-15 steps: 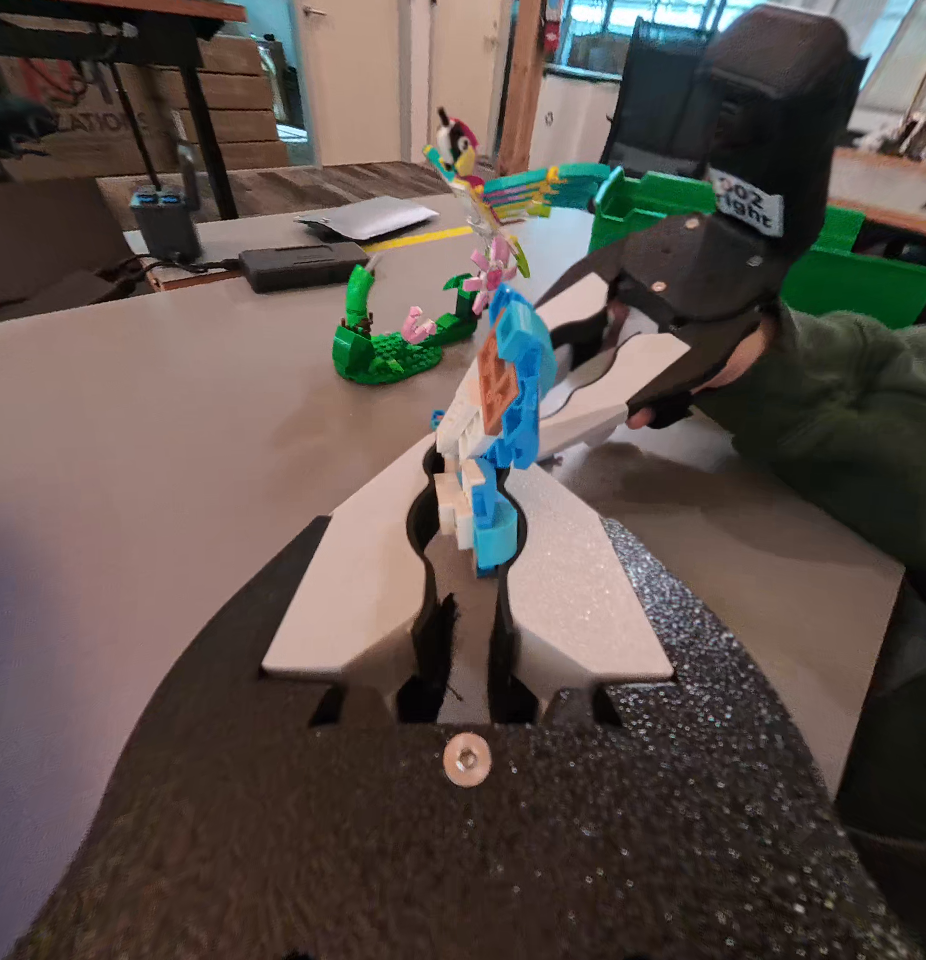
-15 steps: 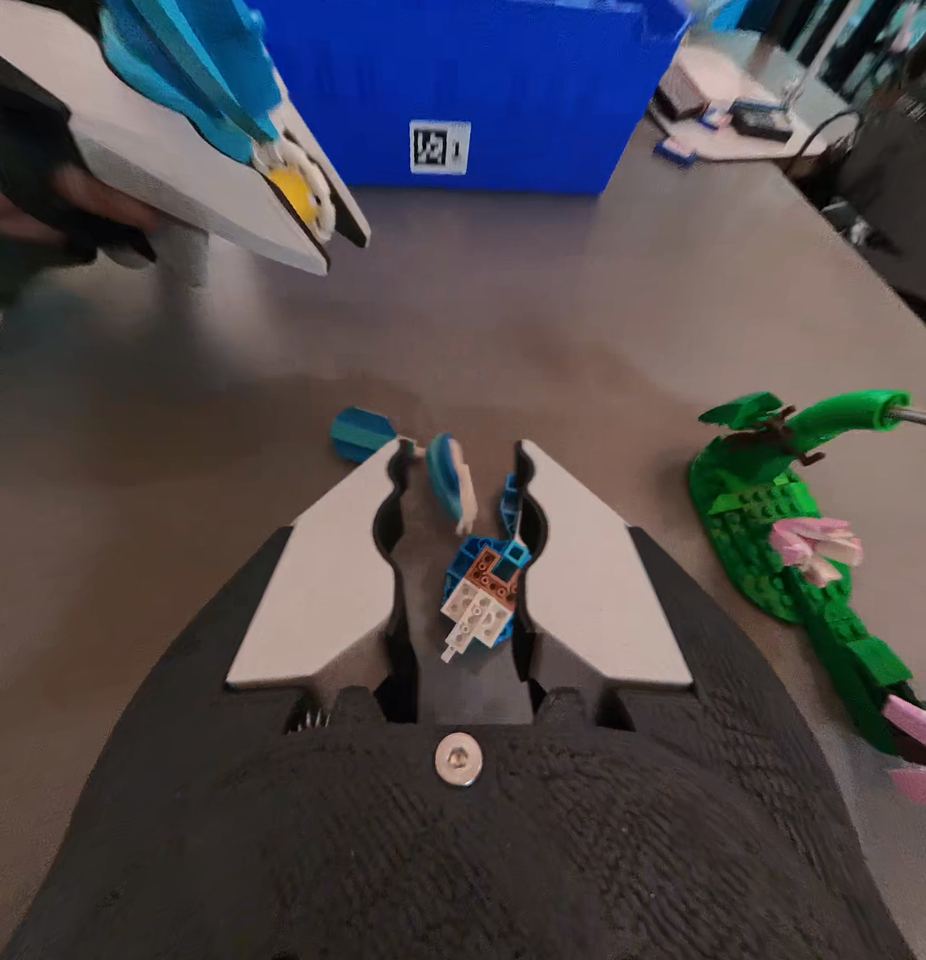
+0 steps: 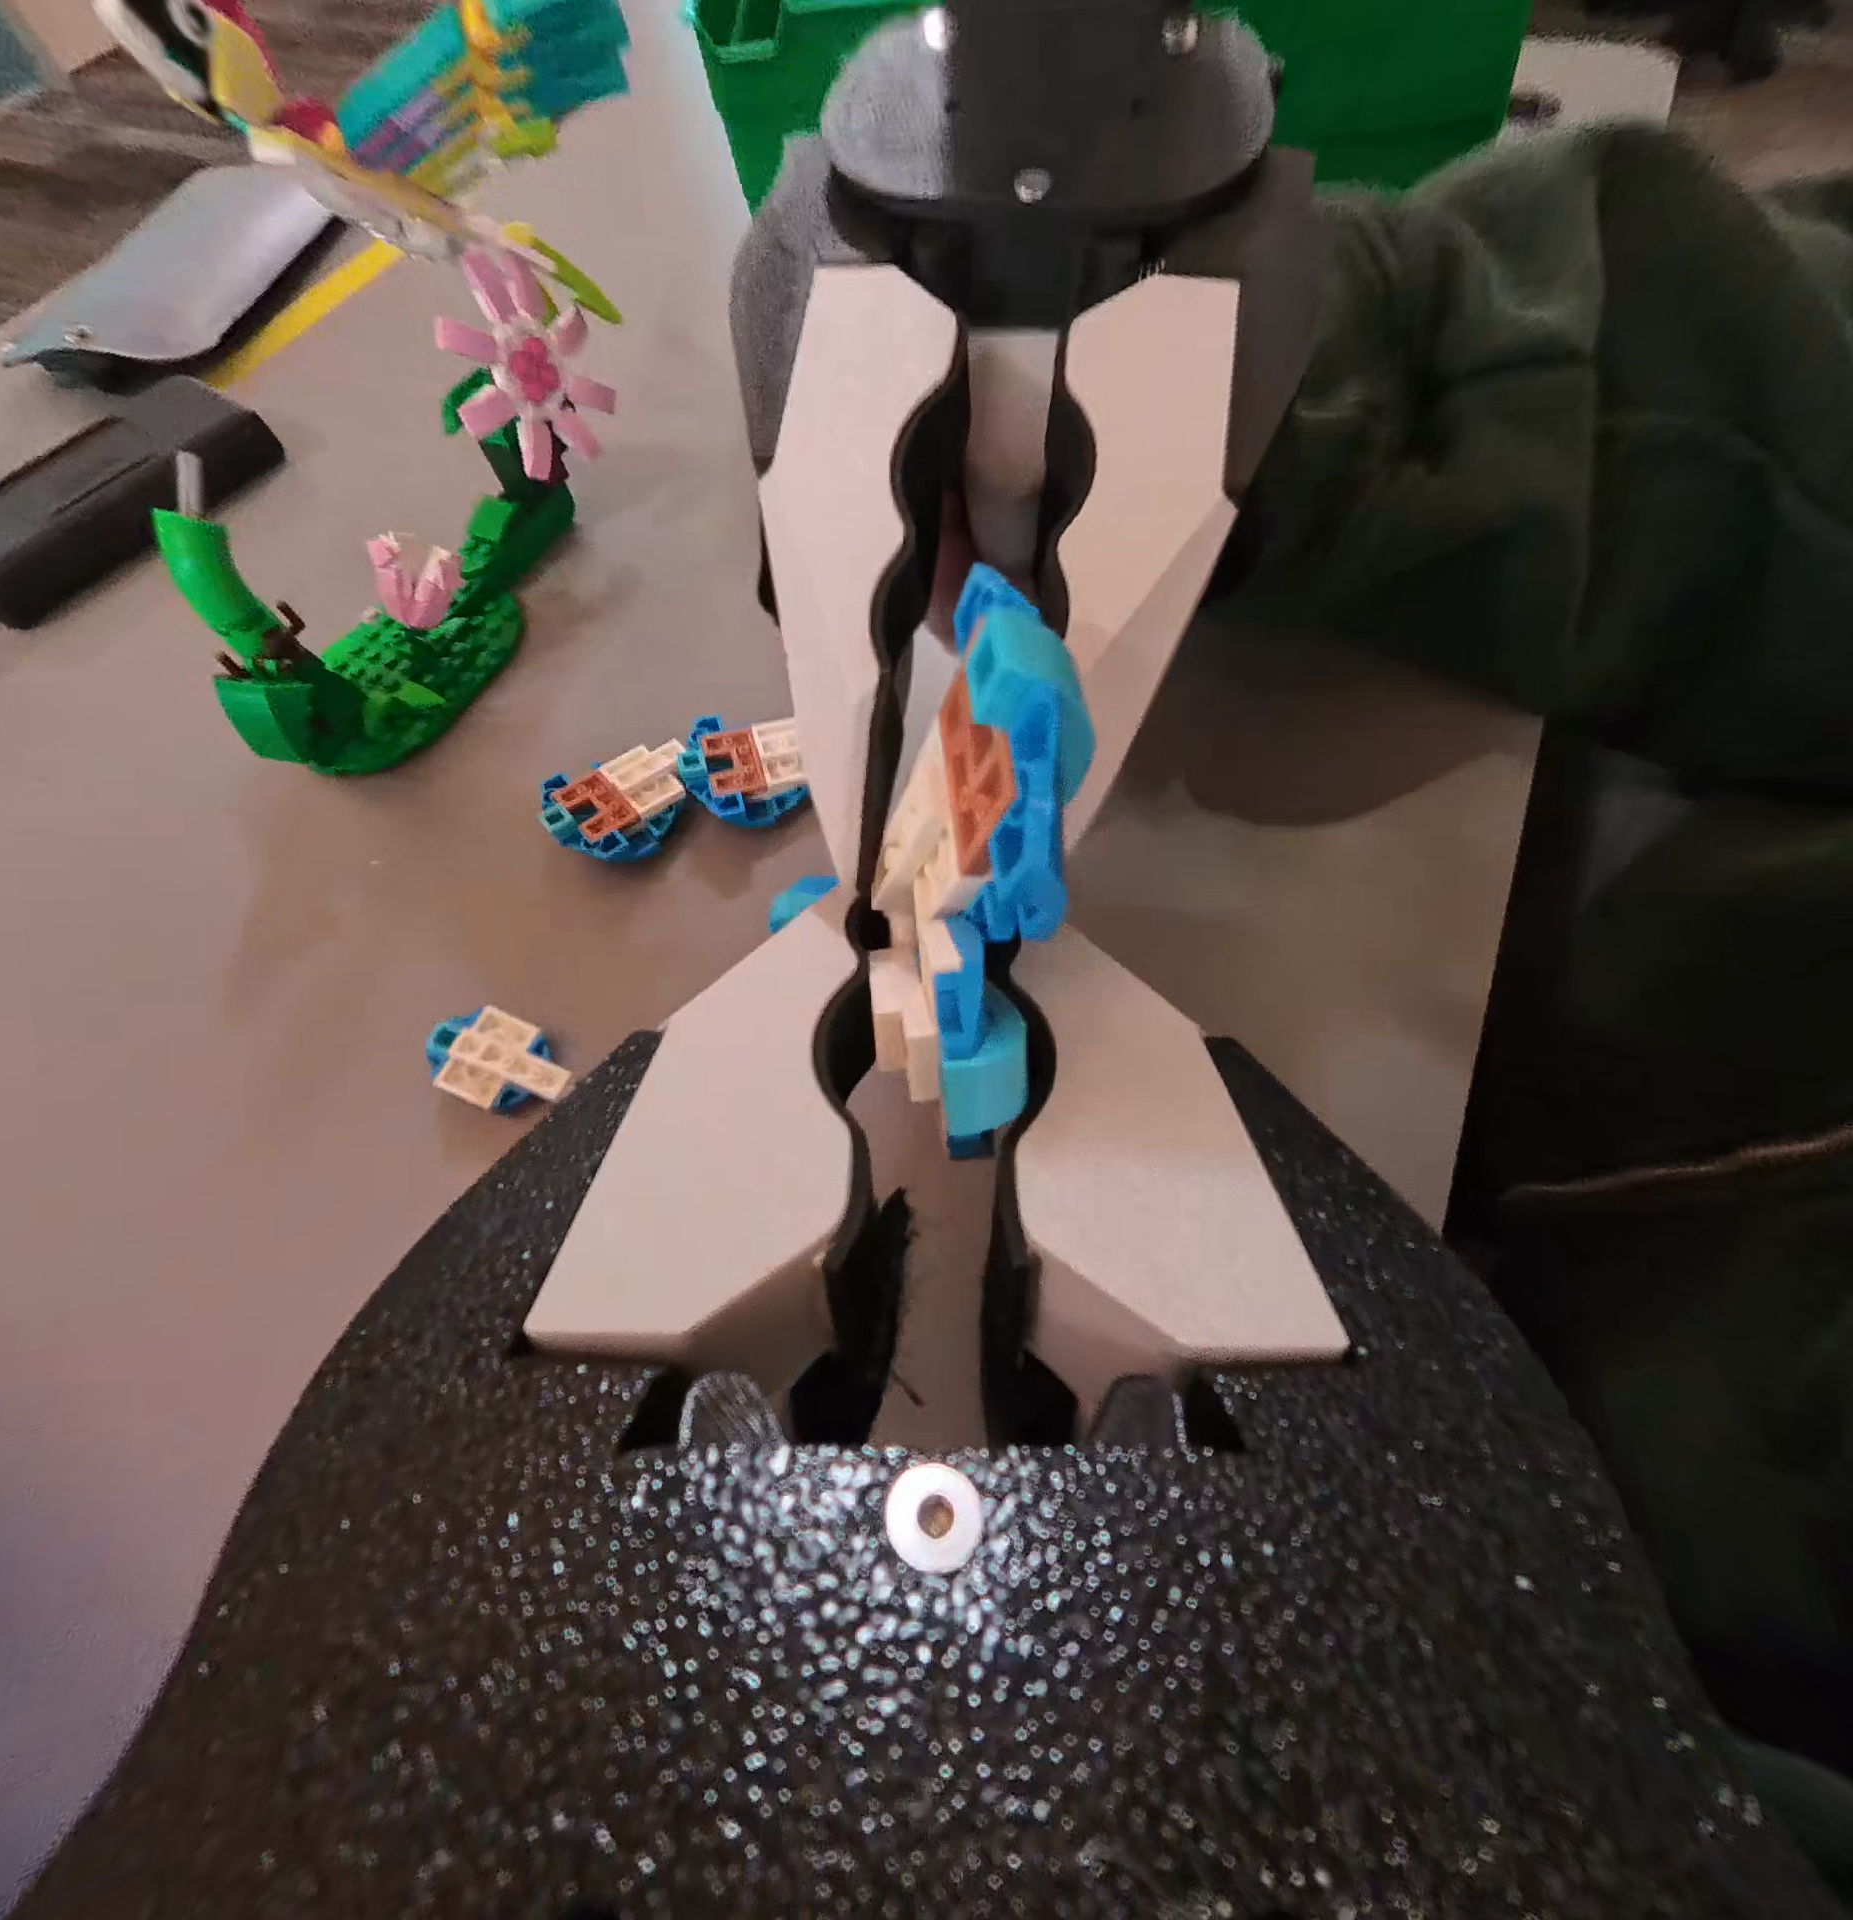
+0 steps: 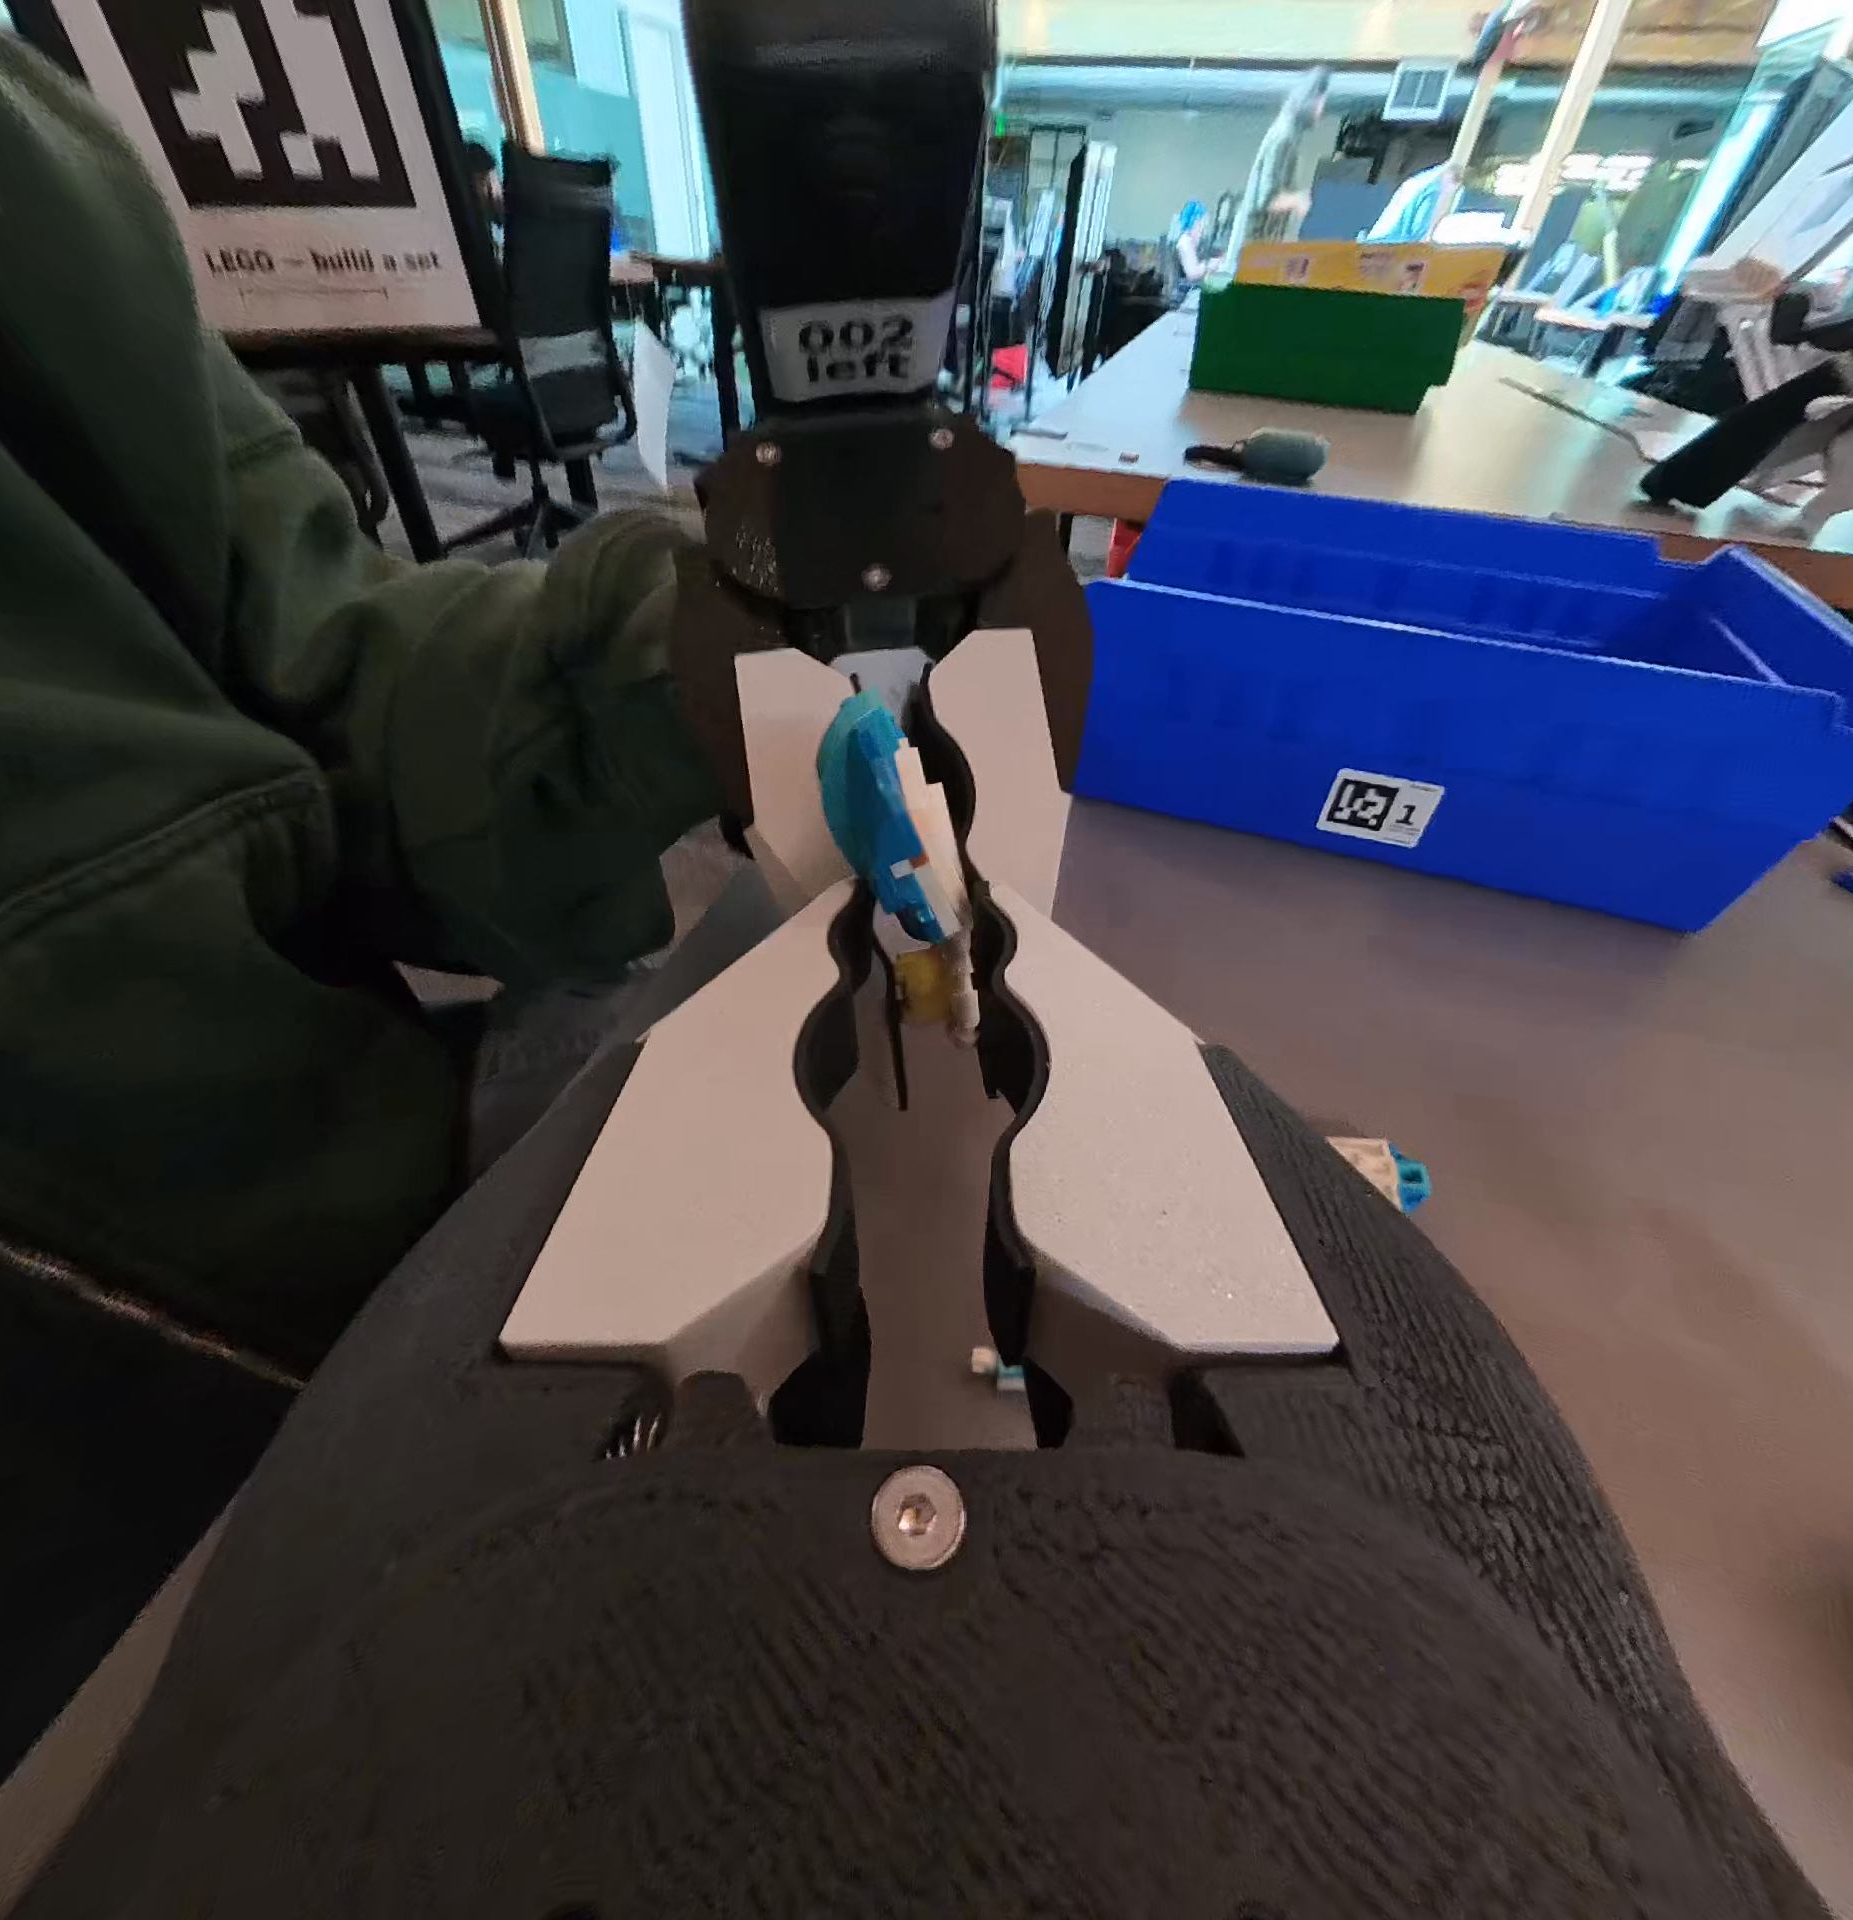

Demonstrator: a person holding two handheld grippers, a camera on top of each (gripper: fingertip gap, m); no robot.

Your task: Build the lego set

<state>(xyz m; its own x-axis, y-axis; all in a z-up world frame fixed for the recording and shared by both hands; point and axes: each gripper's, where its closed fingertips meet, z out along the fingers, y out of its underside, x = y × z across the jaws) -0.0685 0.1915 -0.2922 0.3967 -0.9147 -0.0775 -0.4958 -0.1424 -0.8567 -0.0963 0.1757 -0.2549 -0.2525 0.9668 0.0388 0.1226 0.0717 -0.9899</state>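
Observation:
My left gripper [image 3: 937, 966] is shut on a blue, white and brown brick assembly [image 3: 1005, 769] and holds it above the grey table [image 3: 226, 1143]. My right gripper [image 3: 953, 831] faces it tip to tip from the far side, its fingers closed around the upper part of the same assembly. In the right wrist view the assembly [image 4: 865, 800] runs from the left gripper [image 4: 901, 831] into my right gripper [image 4: 920, 914]. A small yellow piece [image 4: 924, 987] at its end sits between the right fingertips. A person's green sleeve [image 4: 174, 727] is behind the left gripper.
Three loose blue-white-brown sub-assemblies [image 3: 610, 805] lie on the table left of the grippers. A green brick plant base with pink flowers [image 3: 382, 675] and a colourful brick bird [image 3: 434, 135] stand beyond. A black device [image 3: 101, 499], a green bin [image 3: 1369, 83] and a blue bin [image 4: 1473, 707] stand around.
My right gripper has lifted off the loose pieces on the table, swung up to face the left gripper and narrowed on the held assembly. The left gripper keeps its hold.

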